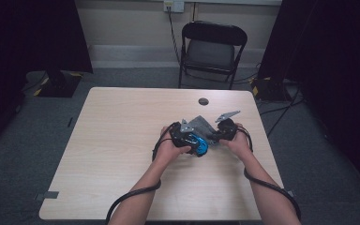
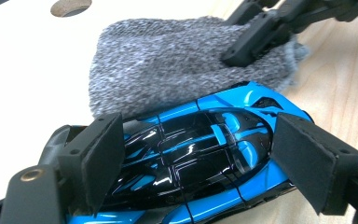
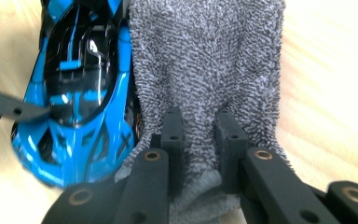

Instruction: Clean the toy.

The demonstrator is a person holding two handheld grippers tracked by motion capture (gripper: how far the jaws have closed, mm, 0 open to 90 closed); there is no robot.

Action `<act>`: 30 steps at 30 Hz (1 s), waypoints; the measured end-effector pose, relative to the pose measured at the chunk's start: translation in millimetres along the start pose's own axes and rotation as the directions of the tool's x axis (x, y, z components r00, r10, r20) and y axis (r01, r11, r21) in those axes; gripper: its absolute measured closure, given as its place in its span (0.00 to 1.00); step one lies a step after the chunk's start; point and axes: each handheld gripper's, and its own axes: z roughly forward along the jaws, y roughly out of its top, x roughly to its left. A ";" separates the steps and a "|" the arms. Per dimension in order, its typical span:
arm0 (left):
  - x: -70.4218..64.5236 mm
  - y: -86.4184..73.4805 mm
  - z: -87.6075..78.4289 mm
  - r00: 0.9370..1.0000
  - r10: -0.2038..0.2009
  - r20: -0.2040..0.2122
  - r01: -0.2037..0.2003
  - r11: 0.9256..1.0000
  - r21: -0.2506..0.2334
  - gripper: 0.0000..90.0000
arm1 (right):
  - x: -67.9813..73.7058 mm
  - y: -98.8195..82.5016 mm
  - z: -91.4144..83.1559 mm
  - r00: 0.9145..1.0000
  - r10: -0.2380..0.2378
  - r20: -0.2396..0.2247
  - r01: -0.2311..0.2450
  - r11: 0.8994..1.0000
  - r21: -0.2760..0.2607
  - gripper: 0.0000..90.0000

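- Right now the left tool (image 2: 196, 163) has its pads set on either side of a blue and black toy car (image 2: 200, 154), clamping it across the body, nose to one pad and tail to the other.
- From the high view, the car (image 1: 199, 144) sits low over the bench (image 1: 122, 140), right of the middle, between the two hands; whether its wheels touch the surface I cannot tell.
- Meanwhile the right tool (image 3: 200, 135) is pinched together on one end of a grey knitted cloth (image 3: 205, 60), with a fold of it bunched between the pads.
- That cloth lies flat on the bench just beside the car, one long edge touching the car's side and tucked slightly under it.
- By my judgement, both things are already gripped, so the picking-up part is done.
- What seems left is the real work: bringing the cloth over the shiny roof and wiping or wrapping, since none of it covers the car yet.
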 end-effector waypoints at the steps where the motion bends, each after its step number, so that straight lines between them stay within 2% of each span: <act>1: 0.0 0.2 0.0 1.000 -0.002 0.001 0.002 1.000 0.002 0.19 | 0.1 -1.9 -1.5 1.000 0.004 -0.001 -0.004 1.000 -0.001 0.86; 17: -0.3 1.1 0.0 1.000 -0.004 -0.001 0.004 1.000 0.010 0.19 | 1.9 -28.2 -23.3 0.999 0.036 0.003 -0.036 0.999 -0.016 0.85; 30: -0.2 1.0 0.0 1.000 -0.003 -0.002 0.003 1.000 0.010 0.19 | 4.7 -44.1 -40.8 1.000 0.021 -0.005 -0.021 1.000 0.003 0.85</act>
